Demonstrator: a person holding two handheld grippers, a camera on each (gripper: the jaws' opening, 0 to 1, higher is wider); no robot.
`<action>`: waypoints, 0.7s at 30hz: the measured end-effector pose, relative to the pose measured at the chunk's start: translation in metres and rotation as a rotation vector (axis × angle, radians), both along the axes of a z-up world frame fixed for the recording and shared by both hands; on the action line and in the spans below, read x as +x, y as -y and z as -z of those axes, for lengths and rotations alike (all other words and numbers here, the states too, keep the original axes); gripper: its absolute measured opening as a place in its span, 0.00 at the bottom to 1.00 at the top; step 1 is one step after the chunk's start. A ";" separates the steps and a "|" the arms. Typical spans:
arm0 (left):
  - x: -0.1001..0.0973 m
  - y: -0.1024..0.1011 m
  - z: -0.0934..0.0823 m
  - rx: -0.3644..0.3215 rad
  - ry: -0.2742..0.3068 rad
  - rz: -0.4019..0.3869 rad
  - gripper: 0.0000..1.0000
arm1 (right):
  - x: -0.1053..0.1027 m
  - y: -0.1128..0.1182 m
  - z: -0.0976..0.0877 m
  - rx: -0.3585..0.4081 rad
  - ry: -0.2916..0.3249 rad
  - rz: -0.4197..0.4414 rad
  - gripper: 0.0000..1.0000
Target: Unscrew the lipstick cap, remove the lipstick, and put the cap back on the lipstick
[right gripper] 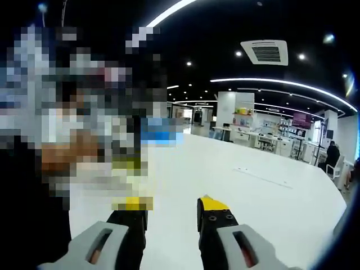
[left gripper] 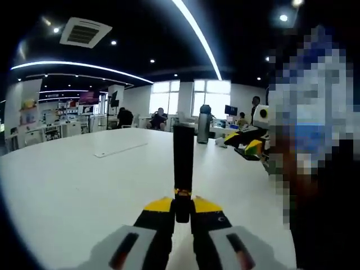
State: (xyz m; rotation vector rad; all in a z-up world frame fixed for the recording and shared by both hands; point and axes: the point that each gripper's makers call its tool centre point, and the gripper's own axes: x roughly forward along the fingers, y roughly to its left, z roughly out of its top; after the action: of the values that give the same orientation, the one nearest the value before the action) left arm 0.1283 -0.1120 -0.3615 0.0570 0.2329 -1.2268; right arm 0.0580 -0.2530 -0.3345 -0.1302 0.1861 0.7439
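A black lipstick tube [left gripper: 183,163] stands upright between the yellow-tipped jaws of my left gripper [left gripper: 183,206], which is shut on its lower end; a thin gold band shows near the base. The tube rises above the white table [left gripper: 67,185]. In the right gripper view my right gripper [right gripper: 171,209] is open, its yellow tips apart with nothing between them, held above the white table [right gripper: 253,202].
A grey bottle [left gripper: 203,125] stands at the table's far side, with yellow and black items [left gripper: 247,143] to its right. A flat white strip [left gripper: 120,149] lies on the table, also seen as a strip [right gripper: 263,177] from the right. People sit at far desks.
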 end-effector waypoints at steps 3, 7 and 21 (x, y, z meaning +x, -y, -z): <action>-0.006 -0.004 -0.009 -0.002 0.015 0.004 0.13 | 0.000 0.000 0.000 0.000 -0.001 0.001 0.34; -0.016 -0.014 -0.022 -0.017 0.037 0.007 0.13 | 0.001 0.000 0.001 -0.001 -0.003 0.001 0.34; -0.019 -0.044 -0.035 -0.056 0.007 -0.057 0.13 | 0.000 -0.001 0.000 -0.001 -0.002 -0.001 0.34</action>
State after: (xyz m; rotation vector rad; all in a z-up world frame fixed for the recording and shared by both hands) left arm 0.1088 -0.0684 -0.3265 0.0060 0.1926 -1.1752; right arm 0.0580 -0.2516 -0.3348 -0.1307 0.1879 0.7448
